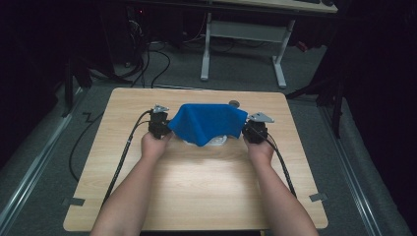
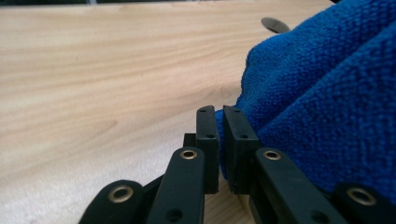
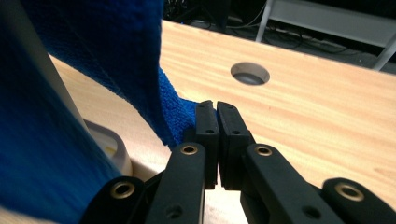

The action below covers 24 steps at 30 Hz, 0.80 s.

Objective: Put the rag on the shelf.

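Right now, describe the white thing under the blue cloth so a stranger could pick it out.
Start at the wooden table. Near its far middle, the blue cloth is stretched between the left gripper and the right gripper. Beneath its drooping point sits the white dish, the one pale, rounded thing there.

Deep blue terry cloth (image 1: 206, 123), matte black plastic gripper jaws, pale wood-grain tabletop (image 1: 196, 182), white plate rim (image 1: 220, 141), grey carpet floor (image 1: 44, 162)

left gripper (image 1: 162, 129): black, brass rivets | right gripper (image 1: 252, 132): grey plate, black cable
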Tool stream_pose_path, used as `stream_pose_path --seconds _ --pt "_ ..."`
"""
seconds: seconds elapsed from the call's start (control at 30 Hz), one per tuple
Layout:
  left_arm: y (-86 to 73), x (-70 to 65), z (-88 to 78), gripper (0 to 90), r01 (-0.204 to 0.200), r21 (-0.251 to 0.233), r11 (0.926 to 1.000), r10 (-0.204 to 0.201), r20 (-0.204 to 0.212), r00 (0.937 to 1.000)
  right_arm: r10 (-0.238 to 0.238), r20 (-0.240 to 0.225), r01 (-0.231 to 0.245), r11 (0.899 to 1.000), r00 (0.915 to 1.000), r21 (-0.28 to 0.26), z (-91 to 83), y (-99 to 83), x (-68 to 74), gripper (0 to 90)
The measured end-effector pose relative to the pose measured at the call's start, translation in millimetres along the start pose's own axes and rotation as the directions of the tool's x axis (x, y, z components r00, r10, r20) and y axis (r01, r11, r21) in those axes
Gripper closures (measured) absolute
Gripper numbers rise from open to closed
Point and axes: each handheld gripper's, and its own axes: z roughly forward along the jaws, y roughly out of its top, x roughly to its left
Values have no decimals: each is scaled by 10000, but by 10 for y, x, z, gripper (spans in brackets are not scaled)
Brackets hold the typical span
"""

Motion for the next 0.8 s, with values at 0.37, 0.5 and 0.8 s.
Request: stream_pose_path --seconds 0.37,0.5,0.8 --pt "-49 21 -17 682 298 -4 9996 -298 -69 9995 189 -97 -188 9998 9998 121 3 -49 16 819" --pt "-43 47 -89 626 312 -176 9994 -318 -319 9990 249 -96 -249 9997 9996 66 -10 -28 6 779" --pt "25 62 -247 589 156 -567 9983 -192 -633 9978 320 -155 -325 9988 9994 -368 -108 93 -49 697"
